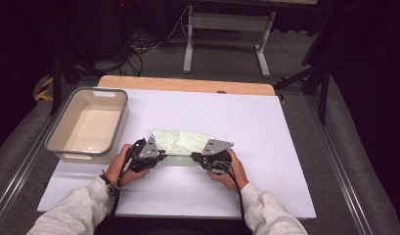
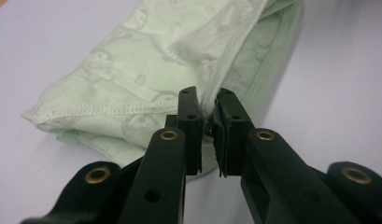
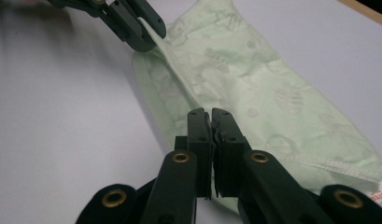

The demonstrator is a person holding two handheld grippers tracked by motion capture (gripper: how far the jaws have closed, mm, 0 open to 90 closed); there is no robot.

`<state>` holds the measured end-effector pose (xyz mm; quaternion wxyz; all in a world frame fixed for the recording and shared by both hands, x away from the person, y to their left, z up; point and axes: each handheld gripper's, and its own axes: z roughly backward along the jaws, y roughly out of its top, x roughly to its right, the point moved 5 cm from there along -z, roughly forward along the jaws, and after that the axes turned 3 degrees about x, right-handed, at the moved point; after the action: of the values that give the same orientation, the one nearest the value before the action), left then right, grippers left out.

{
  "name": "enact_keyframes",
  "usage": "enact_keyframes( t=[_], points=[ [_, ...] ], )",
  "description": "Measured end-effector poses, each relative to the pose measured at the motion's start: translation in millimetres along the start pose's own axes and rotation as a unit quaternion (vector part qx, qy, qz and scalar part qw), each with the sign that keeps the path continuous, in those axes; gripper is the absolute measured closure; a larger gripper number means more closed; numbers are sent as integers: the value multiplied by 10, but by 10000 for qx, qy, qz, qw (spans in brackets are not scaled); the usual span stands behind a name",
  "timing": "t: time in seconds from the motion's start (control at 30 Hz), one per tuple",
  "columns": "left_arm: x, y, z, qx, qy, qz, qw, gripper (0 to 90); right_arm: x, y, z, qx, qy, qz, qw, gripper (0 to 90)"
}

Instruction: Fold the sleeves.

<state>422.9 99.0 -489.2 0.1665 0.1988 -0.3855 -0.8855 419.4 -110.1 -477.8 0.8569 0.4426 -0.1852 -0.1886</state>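
Observation:
A pale green patterned cloth [image 1: 180, 142] lies folded on the white table [image 1: 266, 127]. My left gripper [image 1: 161, 155] pinches the cloth's near edge at its left end. In the left gripper view my left gripper [image 2: 207, 109] has its jaws shut on a stitched hem of the cloth [image 2: 146, 65]. My right gripper [image 1: 195, 156] holds the same near edge at its right end. The right gripper view has my right gripper [image 3: 211, 116] shut on the edge of the cloth [image 3: 254, 88], with the left gripper's jaws [image 3: 132, 23] farther off on that same edge.
A grey plastic bin [image 1: 88, 125] stands at the table's left side, with nothing inside. A wooden strip [image 1: 188, 84] runs along the far edge. White table surface spreads to the right and near side of the cloth. A white label [image 3: 380, 198] shows at the cloth's corner.

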Motion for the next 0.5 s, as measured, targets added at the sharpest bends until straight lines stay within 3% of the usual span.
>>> enact_keyframes(
  t=[0.1, 0.17, 0.27, 0.4, 0.5],
  points=[
    [31, -16, 2, -95, -36, -36, 9999, 817, -26, -38, -23, -139, 23, 71, 9999, 871],
    [62, -19, 31, -53, -150, 53, 9999, 810, -39, -65, -36, -239, 74, 85, 9997, 869],
    [82, -54, 50, -136, -101, -59, 9998, 804, -45, -104, -44, -347, 88, 144, 9993, 865],
    [82, -87, 62, -88, -133, 40, 9999, 734, -54, -133, -15, -356, 141, -8, 9993, 823],
    [108, -91, 87, -50, -103, -28, 9999, 724, -59, -150, 35, -287, 138, -117, 9994, 820]
  ],
)
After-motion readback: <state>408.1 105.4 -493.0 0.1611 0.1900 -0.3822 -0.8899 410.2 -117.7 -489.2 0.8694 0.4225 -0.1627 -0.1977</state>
